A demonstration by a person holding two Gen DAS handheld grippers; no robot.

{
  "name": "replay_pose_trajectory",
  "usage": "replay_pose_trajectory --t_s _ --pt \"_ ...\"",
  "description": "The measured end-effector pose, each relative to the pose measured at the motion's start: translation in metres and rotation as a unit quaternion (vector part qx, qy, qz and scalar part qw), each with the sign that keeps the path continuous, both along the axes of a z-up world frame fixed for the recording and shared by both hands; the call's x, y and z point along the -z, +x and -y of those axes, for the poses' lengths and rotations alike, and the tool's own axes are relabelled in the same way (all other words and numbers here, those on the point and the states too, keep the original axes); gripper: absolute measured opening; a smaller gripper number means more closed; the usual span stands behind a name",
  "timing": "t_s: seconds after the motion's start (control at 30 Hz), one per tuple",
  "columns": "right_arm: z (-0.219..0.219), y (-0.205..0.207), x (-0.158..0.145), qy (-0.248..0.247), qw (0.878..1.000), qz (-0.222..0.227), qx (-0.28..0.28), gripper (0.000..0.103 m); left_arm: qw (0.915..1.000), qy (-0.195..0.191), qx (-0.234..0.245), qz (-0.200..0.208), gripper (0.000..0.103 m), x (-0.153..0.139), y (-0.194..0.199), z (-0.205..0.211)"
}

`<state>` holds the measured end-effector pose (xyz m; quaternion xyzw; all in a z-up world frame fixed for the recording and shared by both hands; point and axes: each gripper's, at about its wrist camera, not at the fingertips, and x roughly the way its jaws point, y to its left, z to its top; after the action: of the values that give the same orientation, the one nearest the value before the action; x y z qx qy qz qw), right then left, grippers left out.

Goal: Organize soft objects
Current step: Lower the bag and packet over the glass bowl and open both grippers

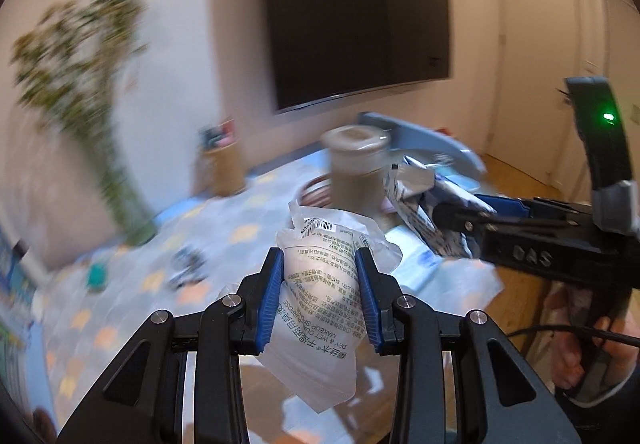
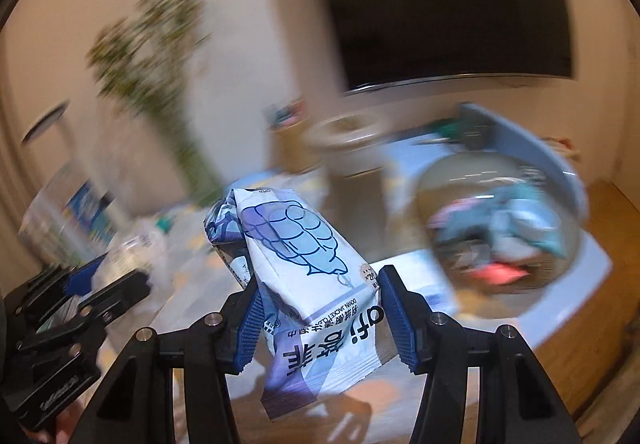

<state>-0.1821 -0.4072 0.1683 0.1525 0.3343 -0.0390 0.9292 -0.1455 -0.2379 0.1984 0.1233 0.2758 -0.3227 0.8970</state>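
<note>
Left tool (image 1: 320, 276): my blue-padded fingers (image 1: 272, 296) are pinched on a translucent white pouch (image 1: 320, 304) printed "DRY & WET DUAL PURPOSE MAKEUP SPONGE". The pouch is held clear of the table, barcode end pointing away from me, the lower end hanging below the pads.

Right tool (image 2: 320, 304): my fingers (image 2: 396, 316) are pressed on either side of a soft blue-and-white wipes pack (image 2: 304, 256) marked "DOWN JACKET", with a line drawing of a quilted jacket on its face. The pack is crumpled at the far end and also held off the table. From the left wrist view this tool (image 1: 452, 219) shows at the right, its black body in my hand (image 1: 576, 348), with the same pack (image 1: 416, 195) at its tip.

Table (image 1: 224, 228): pale blue surface with coloured patches, much blurred.

Items on or near the table, all blurred:
- Grey lidded canister (image 1: 354, 167), upright, beyond the pouch; it seems to stand in a shallow ringed dish, though I cannot tell for certain.
- Round bowl (image 2: 496, 219) holding a heap of blue, grey and pink soft things (image 2: 504, 240), to the right of the wipes pack in the right wrist view.
- Blue curved-rim tray (image 2: 560, 171) behind that bowl.
- Brown cylindrical holder (image 1: 226, 167) with small items standing in it, near the wall.
- Tall leafy green plant (image 1: 96, 83), at the left.

Wall: a large dark screen (image 1: 352, 15), mounted above the table.
</note>
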Motion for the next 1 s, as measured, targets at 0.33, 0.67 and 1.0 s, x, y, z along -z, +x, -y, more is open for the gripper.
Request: replay_pose_trajectory --t_s 0.33,0.67,1.0 --pt "0.176 0.011 0.013 0.045 0.982 -0.028 0.18 0.054 0.9972 -0.007 0.075 0.003 0.033 0.008 0.027 0.14" --pt "0.25 0.093 0.045 0.096 0.976 -0.073 0.184 0.063 0.9973 0.004 0.071 0.013 0.047 0.032 0.07 0.22" --pt "0.234 0.065 0.037 0.067 0.978 -0.07 0.186 0.064 0.9929 -0.002 0.119 -0.01 0.048 0.035 0.038 0.194"
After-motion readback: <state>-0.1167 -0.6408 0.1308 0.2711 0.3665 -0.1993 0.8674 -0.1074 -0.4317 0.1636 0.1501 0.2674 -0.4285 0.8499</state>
